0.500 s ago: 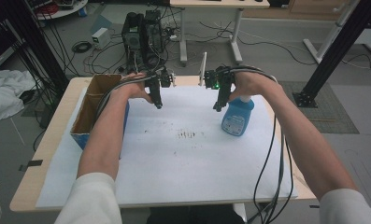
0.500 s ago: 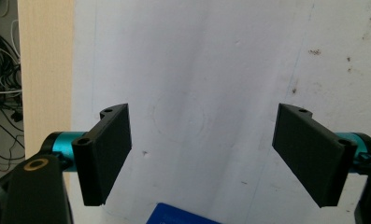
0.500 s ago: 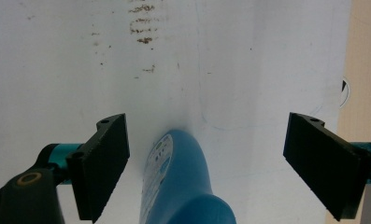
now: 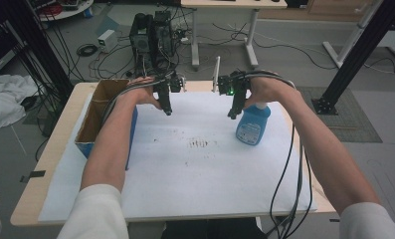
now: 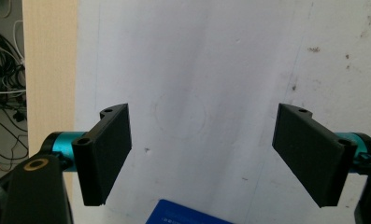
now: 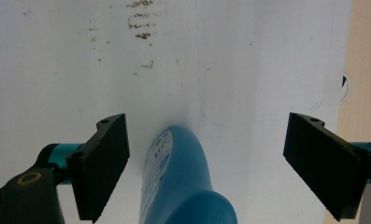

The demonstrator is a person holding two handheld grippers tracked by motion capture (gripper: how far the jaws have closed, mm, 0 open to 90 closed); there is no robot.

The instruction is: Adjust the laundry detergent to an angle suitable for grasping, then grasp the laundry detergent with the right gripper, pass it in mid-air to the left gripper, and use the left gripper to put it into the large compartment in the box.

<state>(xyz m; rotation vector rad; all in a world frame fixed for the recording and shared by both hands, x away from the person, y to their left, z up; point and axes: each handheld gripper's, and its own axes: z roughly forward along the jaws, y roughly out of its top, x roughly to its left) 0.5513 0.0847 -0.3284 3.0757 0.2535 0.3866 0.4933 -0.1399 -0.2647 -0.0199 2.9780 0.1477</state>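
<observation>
A blue spray bottle [image 4: 253, 125] stands on the white paper sheet [image 4: 200, 174] at the right. My right gripper [image 4: 231, 115] hangs just left of and above it, pointing down. In the right gripper view the bottle [image 6: 183, 186] rises between the wide-open jaws of this gripper [image 6: 204, 161], and neither pad touches it. My left gripper [image 4: 167, 111] hovers over the paper's far left part, beside the cardboard box [image 4: 96, 112]. In the left gripper view this gripper [image 5: 204, 142] is open with nothing between its jaws, and a blue corner [image 5: 188, 215] shows below.
The open cardboard box with a blue outer side sits at the table's left edge. Brown smudges [image 4: 199, 144] mark the paper's middle. Cables trail from the right gripper over the table's near edge. Beyond the table's far edge stand a computer tower [image 4: 152, 35] and desk legs.
</observation>
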